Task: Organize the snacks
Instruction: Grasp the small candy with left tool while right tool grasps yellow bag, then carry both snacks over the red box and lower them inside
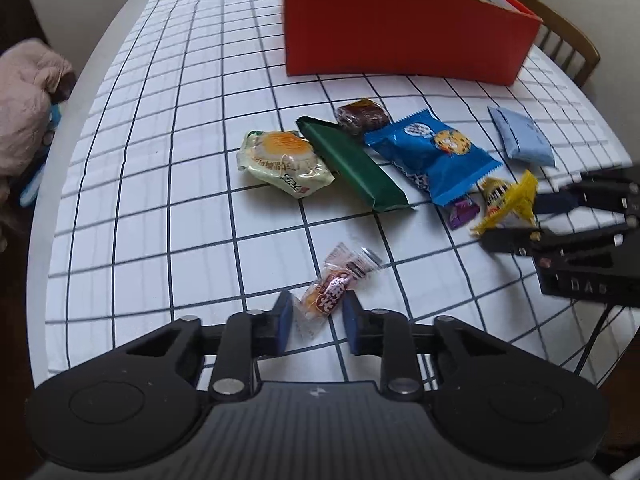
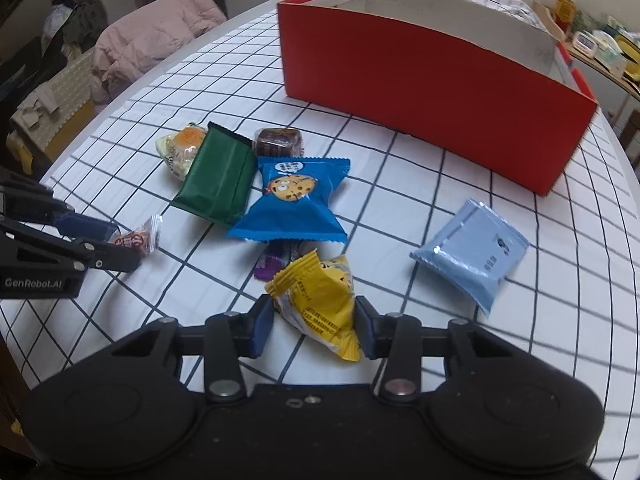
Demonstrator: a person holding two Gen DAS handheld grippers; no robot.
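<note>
Between the blue pads of the left gripper (image 1: pixel 316 322) sat a small clear-wrapped candy (image 1: pixel 335 284) with red lettering, and the jaws were closed on its lower end. The right gripper (image 2: pixel 314 328) had its jaws around a yellow snack packet (image 2: pixel 320 300), both pads touching its sides; how firmly they pressed I could not tell. Both items lay on the counter (image 1: pixel 160 200), which wore a white cloth with a dark grid.

Taking the red box (image 2: pixel 420 80) as landmark: it stood open-topped at the far side of the counter, with every snack on its near side. Closest to it lay a small brown wrapped sweet (image 2: pixel 278 142). Just beyond that, touching one another, were a dark green bar (image 2: pixel 220 174) and a blue cookie packet (image 2: pixel 294 204), with a pale round-cake packet (image 2: pixel 182 152) partly under the green bar on the side away from the box's right end. A purple candy (image 2: pixel 272 260) peeked out between the blue packet and the yellow one. A light blue sachet (image 2: pixel 472 252) lay apart, near the box's right corner. Farthest from the box were the two gripped items, the candy well to the left of the yellow packet.
</note>
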